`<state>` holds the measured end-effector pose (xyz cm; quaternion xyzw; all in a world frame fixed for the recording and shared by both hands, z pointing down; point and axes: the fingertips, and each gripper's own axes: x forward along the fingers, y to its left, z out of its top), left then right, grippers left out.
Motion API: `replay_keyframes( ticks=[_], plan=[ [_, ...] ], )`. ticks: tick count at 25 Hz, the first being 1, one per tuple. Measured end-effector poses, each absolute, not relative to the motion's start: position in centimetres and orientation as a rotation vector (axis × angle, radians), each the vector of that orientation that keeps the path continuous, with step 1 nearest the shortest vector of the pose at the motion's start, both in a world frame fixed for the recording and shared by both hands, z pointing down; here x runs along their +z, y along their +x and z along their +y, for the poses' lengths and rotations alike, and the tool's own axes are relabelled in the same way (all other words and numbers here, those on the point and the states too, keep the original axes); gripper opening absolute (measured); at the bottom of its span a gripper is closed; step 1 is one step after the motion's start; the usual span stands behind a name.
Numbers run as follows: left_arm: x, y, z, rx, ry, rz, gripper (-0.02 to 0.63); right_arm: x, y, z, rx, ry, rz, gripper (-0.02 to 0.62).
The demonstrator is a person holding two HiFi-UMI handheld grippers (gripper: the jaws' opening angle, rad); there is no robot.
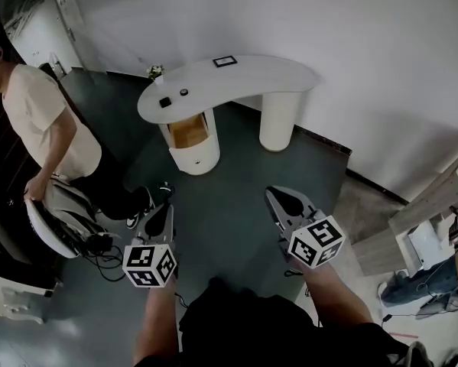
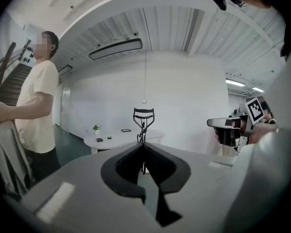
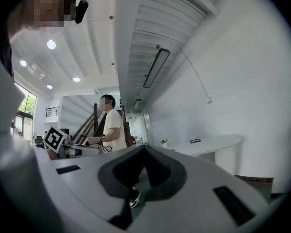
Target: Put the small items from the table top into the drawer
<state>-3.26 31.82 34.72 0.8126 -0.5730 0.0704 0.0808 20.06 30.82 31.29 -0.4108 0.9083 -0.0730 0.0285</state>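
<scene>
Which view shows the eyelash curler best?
The left gripper view: the curler stands upright, pinched in the left hand-held gripper. In the head view it is too small to make out; the right gripper view misses it.

White walls (image 1: 366, 37), dark floor (image 1: 236, 167), curved white table (image 1: 267, 75)

Left of head view: person in cream T-shirt (image 1: 49, 121), standing, one hand on a grey chair (image 1: 56, 224). Black cables (image 1: 110, 260) just below the chair, on dark grey floor (image 1: 229, 197). Small potted plant (image 1: 155, 72) upper centre-left. White wall (image 1: 366, 52) upper right. Wooden steps (image 1: 427, 205) at right edge. Second person in jeans (image 1: 416, 287) lower right, mostly cut off. Long ceiling lamp (image 2: 115, 48) upper centre of left gripper view.
</scene>
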Motion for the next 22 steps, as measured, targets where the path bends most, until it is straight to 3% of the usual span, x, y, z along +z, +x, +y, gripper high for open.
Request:
replay_keyframes(
  ticks=[11,22],
  plan=[
    [36.7,-4.9,26.3,0.209,2.409,-1.693,0.017,33.1,18.2,25.6,-0.305,-1.275,2.836,0.009],
    [38.7,-10.9,15.0,0.209,2.388,-1.659,0.017,34.9,11.4,14.1,-0.374,-1.284,2.907,0.009]
  ],
)
